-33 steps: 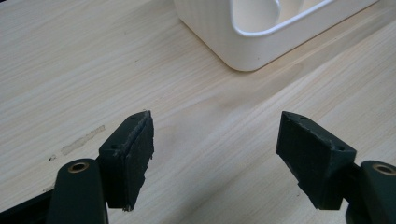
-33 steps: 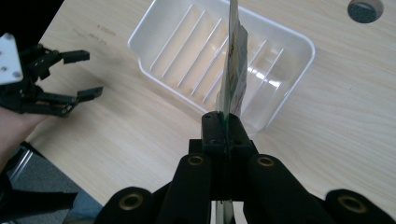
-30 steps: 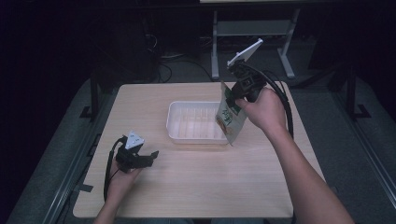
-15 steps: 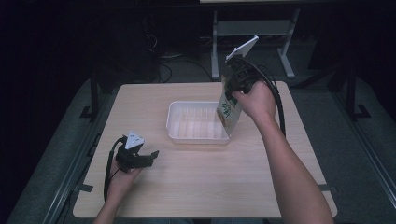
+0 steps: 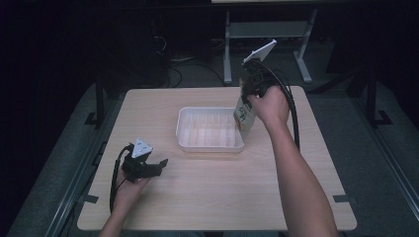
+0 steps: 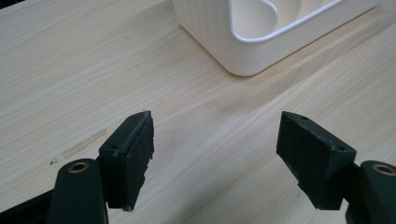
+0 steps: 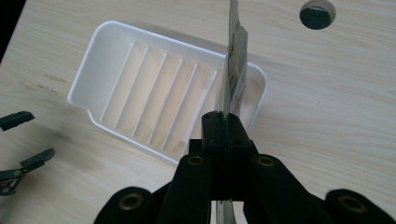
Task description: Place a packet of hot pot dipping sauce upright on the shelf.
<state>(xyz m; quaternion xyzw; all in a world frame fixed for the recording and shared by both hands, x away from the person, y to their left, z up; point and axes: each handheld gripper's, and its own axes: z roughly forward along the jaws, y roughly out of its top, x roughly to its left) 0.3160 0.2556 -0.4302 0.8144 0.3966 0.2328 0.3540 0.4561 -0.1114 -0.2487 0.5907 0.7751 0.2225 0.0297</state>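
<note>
My right gripper (image 5: 247, 93) is shut on the top edge of a flat packet (image 5: 243, 116) with green print. The packet hangs edge-on below the jaws in the right gripper view (image 7: 236, 70), over the right end of a white ribbed tray (image 5: 207, 148). In that view the shut tips of the right gripper (image 7: 223, 123) pinch the packet above the tray's rim (image 7: 79, 100). My left gripper (image 5: 160, 164) rests low on the table, near the front left, a short way from the tray. Its jaws (image 6: 217, 140) stand open with bare wood between them, and the tray's corner wall (image 6: 224, 42) lies ahead.
The wooden table (image 5: 222, 197) has a round cable hole (image 7: 316, 12) beyond the tray. A grey metal stand (image 5: 267, 34) sits on the dark floor behind the table. The left gripper's open tips (image 7: 23, 140) appear at the left edge of the right gripper view.
The right hand has carried the packet a little back and left, and slightly lower, to the tray's right end. The left gripper has stayed put.
</note>
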